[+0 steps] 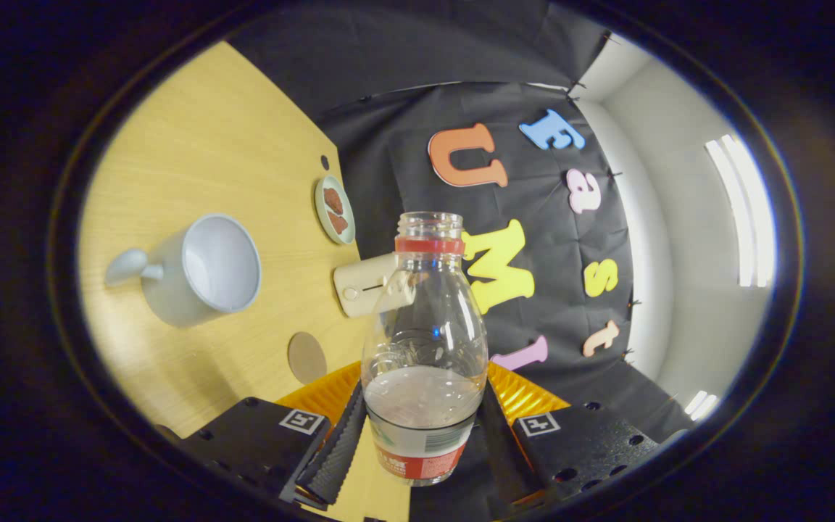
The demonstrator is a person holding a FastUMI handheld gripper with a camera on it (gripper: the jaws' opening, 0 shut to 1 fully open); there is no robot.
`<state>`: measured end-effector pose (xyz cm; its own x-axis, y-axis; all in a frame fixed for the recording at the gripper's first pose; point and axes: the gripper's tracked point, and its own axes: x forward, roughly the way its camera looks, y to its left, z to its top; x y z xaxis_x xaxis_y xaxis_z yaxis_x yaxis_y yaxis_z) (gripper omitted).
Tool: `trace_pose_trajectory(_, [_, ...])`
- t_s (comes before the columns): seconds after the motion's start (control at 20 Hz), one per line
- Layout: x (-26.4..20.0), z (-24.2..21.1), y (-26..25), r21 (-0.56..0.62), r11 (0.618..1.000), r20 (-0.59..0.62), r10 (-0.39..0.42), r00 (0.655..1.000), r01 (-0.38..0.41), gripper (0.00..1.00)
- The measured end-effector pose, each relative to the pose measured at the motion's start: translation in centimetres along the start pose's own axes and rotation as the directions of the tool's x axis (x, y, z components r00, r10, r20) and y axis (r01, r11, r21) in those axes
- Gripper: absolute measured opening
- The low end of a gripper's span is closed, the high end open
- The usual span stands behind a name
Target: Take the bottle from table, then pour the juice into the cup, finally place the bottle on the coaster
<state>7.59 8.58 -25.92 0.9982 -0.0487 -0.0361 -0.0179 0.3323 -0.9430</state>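
Two fingers of your gripper (421, 435) clamp the uncapped bottle (423, 341) at lower centre; pouring into the empty cup (204, 270), centre left, and the coaster (306, 357) remain.

I see a clear plastic bottle (423, 341) clamped between my jaws; it has a red neck ring and a red-and-white label band at its base. The juice inside looks pale, cloudy grey-white. To the left lies the pale yellow wood-grain desk (200, 145), carrying a light grey-blue ceramic cup (200, 272) with a white interior. Nearer sits a round tan coaster (306, 357). Farther off I make out a small pale green dish (334, 209) holding reddish-brown pieces, and a cream rectangular device (361, 288).
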Motion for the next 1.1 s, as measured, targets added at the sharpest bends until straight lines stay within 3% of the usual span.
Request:
trace_pose_trajectory(0.15, [-0.1, 0.6, -1.5, 0.15, 0.988, 0.01, -0.029, 1.0, 0.027, 0.82])
trace_pose_trajectory(0.3, [0.7, 0.8, -3.5, 0.343, 0.938, -0.005, -0.049, 0.999, 0.048, 0.82])
trace_pose_trajectory(0.4, [1.4, 0.9, -4.6, 0.48, 0.876, -0.022, -0.043, 0.999, 0.048, 0.82])
trace_pose_trajectory(0.6, [2.2, 0.7, -6.9, 0.702, 0.71, -0.049, -0.025, 0.998, 0.052, 0.82])
trace_pose_trajectory(0.95, [6.0, -1.3, -9.6, 0.869, 0.482, -0.09, -0.056, 0.994, 0.106, 0.82])
trace_pose_trajectory(1.1, [7.9, -1.9, -8.5, 0.905, 0.417, -0.078, -0.04, 0.996, 0.088, 0.82])
